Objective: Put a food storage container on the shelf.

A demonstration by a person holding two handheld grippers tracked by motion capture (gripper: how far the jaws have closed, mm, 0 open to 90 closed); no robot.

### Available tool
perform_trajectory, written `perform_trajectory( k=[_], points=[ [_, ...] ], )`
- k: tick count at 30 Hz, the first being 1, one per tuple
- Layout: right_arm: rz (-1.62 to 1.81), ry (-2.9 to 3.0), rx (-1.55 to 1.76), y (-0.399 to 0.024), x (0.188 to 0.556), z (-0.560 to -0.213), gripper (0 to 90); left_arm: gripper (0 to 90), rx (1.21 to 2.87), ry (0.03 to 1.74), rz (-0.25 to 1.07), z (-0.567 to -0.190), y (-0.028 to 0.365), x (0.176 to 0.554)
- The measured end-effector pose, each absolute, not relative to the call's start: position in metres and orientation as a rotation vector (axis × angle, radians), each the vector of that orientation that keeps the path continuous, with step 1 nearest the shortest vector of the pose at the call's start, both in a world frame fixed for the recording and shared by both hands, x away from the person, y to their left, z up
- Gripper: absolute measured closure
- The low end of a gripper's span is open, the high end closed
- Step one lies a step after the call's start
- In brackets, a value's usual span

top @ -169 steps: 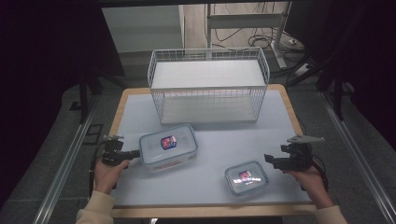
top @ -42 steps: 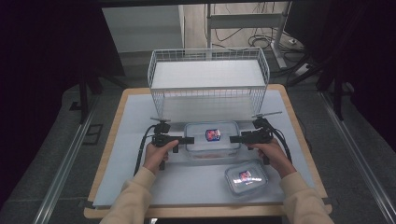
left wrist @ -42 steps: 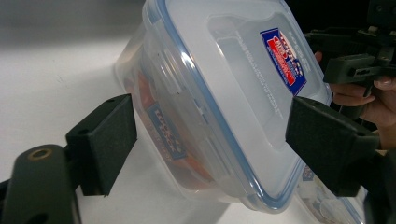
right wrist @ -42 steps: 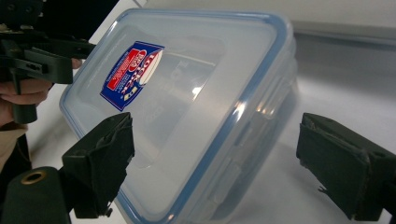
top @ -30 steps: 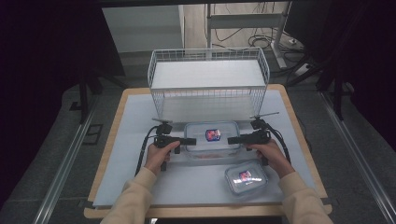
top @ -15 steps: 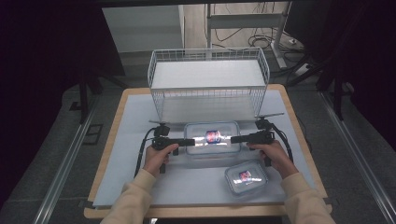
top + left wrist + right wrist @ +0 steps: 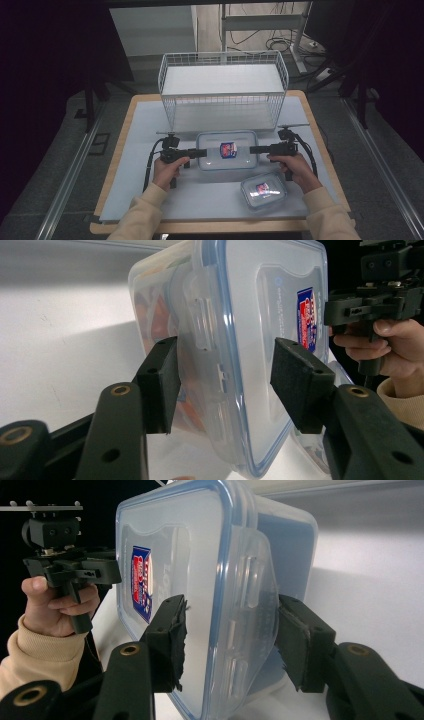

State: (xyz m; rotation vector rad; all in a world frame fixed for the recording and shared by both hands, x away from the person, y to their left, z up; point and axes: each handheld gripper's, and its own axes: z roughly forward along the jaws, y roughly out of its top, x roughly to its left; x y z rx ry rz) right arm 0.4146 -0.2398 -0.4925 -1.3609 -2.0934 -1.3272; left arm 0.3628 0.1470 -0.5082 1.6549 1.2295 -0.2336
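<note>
Here pale mat (image 7: 150,125) covers wooden table (image 7: 116,155), dark room around

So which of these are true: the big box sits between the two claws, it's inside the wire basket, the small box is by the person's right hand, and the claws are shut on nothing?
1. The big box sits between the left claw and the right claw. True.
2. The big box is inside the wire basket. False: it is on the table, in front of the basket.
3. The small box lies by the right hand. True.
4. Both claws are shut on nothing. False: each has one end of the big box between its jaws, which have just been closing, with gaps showing at the pads.
</note>
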Motion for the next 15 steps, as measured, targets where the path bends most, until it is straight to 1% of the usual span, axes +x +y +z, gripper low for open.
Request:
perform_trajectory(
  k=[4,15],
  points=[
    [-1.342,-2.120,-1.354,-0.238,0.412,-0.489,48.8,47.8,1.654,1.227,-0.212,-0.506,0.148,0.361],
    [-1.412,-2.196,-1.315,-0.234,0.406,-0.477,49.6,47.8,1.647,1.205,-0.180,-0.499,0.150,0.359]
  ],
)
